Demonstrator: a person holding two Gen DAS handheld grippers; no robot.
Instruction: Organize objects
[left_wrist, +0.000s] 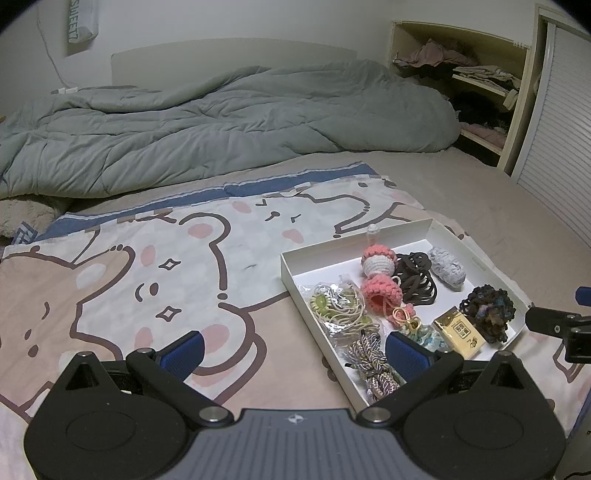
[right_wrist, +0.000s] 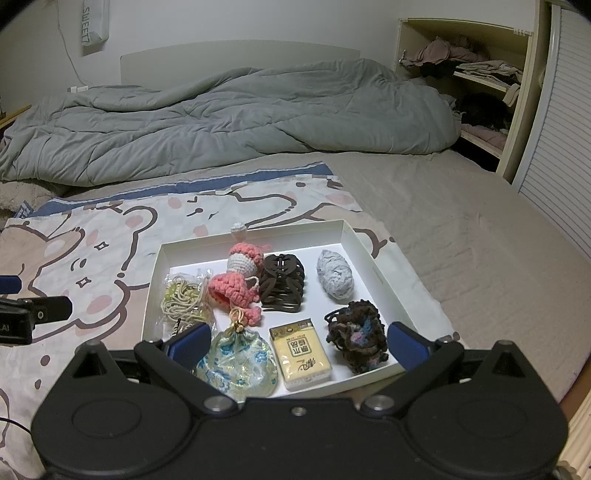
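A shallow white box (right_wrist: 373, 258) (left_wrist: 291, 273) lies on a cartoon-print cloth on the bed. It holds a pink crochet toy (right_wrist: 236, 288) (left_wrist: 380, 290), a brown hair claw (right_wrist: 282, 284) (left_wrist: 415, 280), a grey yarn bundle (right_wrist: 334, 278) (left_wrist: 447, 267), a dark scrunchie (right_wrist: 356, 339) (left_wrist: 487, 314), a yellow tissue pack (right_wrist: 301, 354) (left_wrist: 460, 332), a pale brocade pouch (right_wrist: 238, 363), bagged cords (right_wrist: 183, 301) (left_wrist: 340, 306) and a braided cord (left_wrist: 369, 358). My right gripper (right_wrist: 299, 341) stands open over the box's near edge. My left gripper (left_wrist: 293, 350) is open at the box's left corner, nothing between its fingers.
A rumpled grey duvet (left_wrist: 229, 118) covers the far half of the bed. A cream shelf unit (right_wrist: 480, 74) with folded clothes stands at the back right beside a slatted door (right_wrist: 557, 155). Bare beige sheet (right_wrist: 461, 229) lies right of the box.
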